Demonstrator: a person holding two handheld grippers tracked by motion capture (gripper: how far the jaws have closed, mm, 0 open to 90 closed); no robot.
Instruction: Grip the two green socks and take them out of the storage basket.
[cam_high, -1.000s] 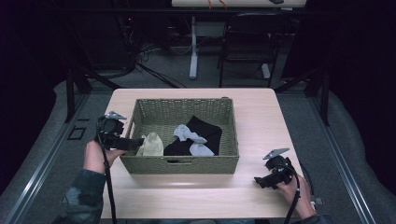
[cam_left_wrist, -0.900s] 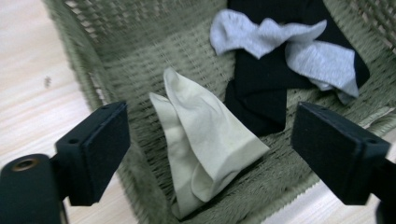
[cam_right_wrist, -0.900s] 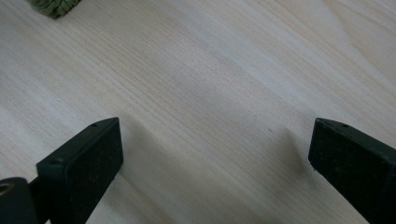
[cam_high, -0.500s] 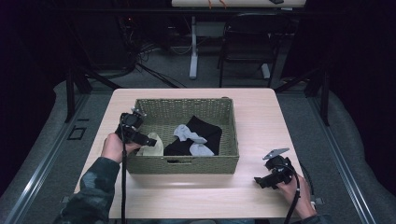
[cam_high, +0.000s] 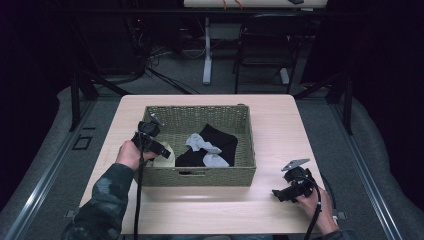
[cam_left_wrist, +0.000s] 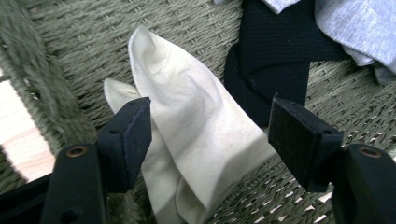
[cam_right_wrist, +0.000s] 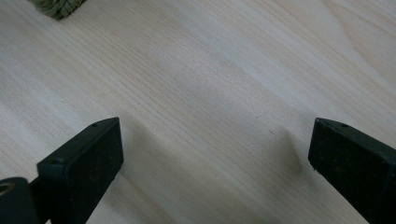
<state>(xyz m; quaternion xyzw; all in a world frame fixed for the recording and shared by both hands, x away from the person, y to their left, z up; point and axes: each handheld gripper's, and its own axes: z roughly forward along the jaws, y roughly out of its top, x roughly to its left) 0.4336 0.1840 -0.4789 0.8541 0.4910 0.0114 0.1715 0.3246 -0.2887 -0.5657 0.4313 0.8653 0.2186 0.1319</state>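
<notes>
My left gripper (cam_high: 159, 148) reaches over the left wall of the woven basket (cam_high: 200, 175), and in the left gripper view my jaws stand apart with the cream sock (cam_left_wrist: 196, 140) lying flat on the basket floor between them; I cannot tell whether either pad touches it. Just beside the sock lies a black garment (cam_left_wrist: 275, 65), with a grey cloth (cam_left_wrist: 355, 28) resting partly over it at the far side. My right gripper (cam_high: 292, 187) sits in my hand low over the pale wooden worktop (cam_right_wrist: 224, 84), near its front right corner and well apart from the basket, jaws wide apart with nothing between them.
</notes>
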